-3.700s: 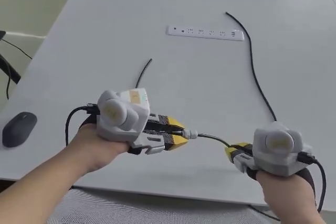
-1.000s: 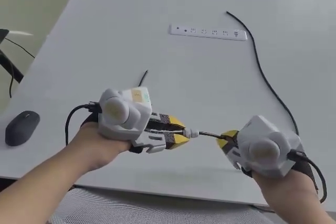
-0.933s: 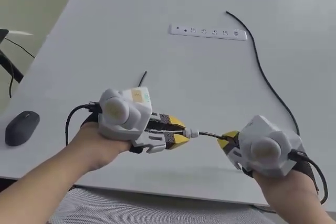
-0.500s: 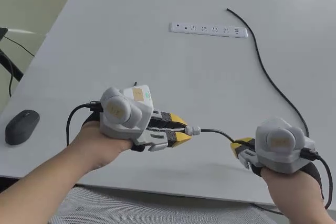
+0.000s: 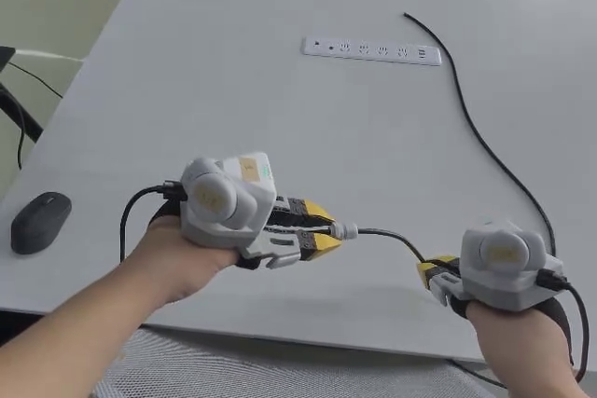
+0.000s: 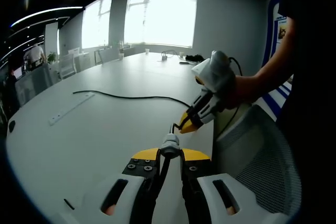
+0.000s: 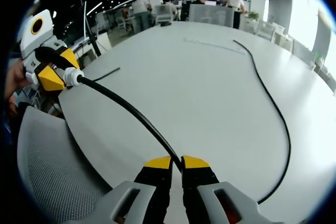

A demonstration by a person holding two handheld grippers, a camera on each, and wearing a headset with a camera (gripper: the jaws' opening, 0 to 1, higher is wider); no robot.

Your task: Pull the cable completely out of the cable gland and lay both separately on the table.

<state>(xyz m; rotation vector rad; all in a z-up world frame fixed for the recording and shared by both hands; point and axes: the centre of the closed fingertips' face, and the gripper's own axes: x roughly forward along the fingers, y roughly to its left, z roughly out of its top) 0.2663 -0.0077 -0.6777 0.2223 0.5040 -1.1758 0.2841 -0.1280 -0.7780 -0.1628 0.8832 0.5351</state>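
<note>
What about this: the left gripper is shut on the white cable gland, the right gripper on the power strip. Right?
One mistake: the right gripper is shut on the black cable, not the power strip, as the right gripper view shows. The left gripper is indeed shut on the white cable gland.

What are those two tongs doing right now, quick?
Left tongs: shut on the small white plastic cable gland.
Right tongs: shut on the thin black cable running out of it.

White table (image 5: 215, 81): power strip (image 5: 372, 50) at far side, black cord (image 5: 485, 146) passing its right end toward near edge; dark mouse (image 5: 41, 221) at left edge
</note>
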